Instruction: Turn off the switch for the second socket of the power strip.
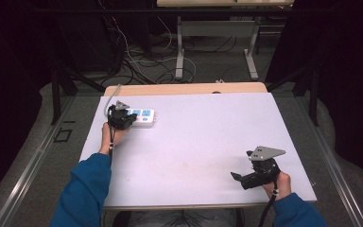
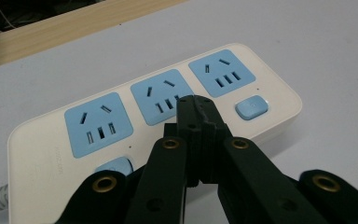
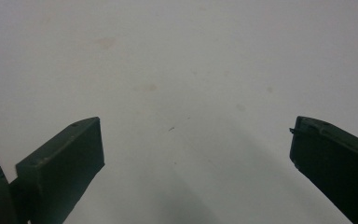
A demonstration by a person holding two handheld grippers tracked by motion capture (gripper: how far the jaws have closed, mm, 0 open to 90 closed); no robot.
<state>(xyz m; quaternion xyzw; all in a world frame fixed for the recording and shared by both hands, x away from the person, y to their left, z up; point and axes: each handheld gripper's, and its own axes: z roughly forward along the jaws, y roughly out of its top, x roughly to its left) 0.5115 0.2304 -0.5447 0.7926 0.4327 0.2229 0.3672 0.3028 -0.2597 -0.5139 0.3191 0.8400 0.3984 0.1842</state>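
In the high view, the white power strip (image 1: pixel 139 117) lies on the pale table (image 1: pixel 203 142) toward ten o'clock from the table's middle, near the far left corner, its long side running from nine to three o'clock. The left gripper (image 1: pixel 123 119) sits over the strip's left half, held by the person's left hand (image 1: pixel 108 137), with a blue sleeve (image 1: pixel 87 189) below it. The right gripper (image 1: pixel 238 178) rests near the table's front edge at about four o'clock, well apart from the strip, its jaws aimed toward nine o'clock.

In the left gripper view, the left gripper (image 2: pixel 195 105) has its jaws pressed together, pinching nothing, and the joined tips lie over the strip (image 2: pixel 37 158) just below the middle blue socket (image 2: pixel 164 95). Two more blue sockets lie at ten and two o'clock from the tips, and a blue switch button (image 2: pixel 251 107) lies at three o'clock. Whether the tips touch the casing cannot be told.

In the right gripper view, the right gripper (image 3: pixel 196 144) has its jaws spread wide over bare table surface (image 3: pixel 177 70), with nothing between them.
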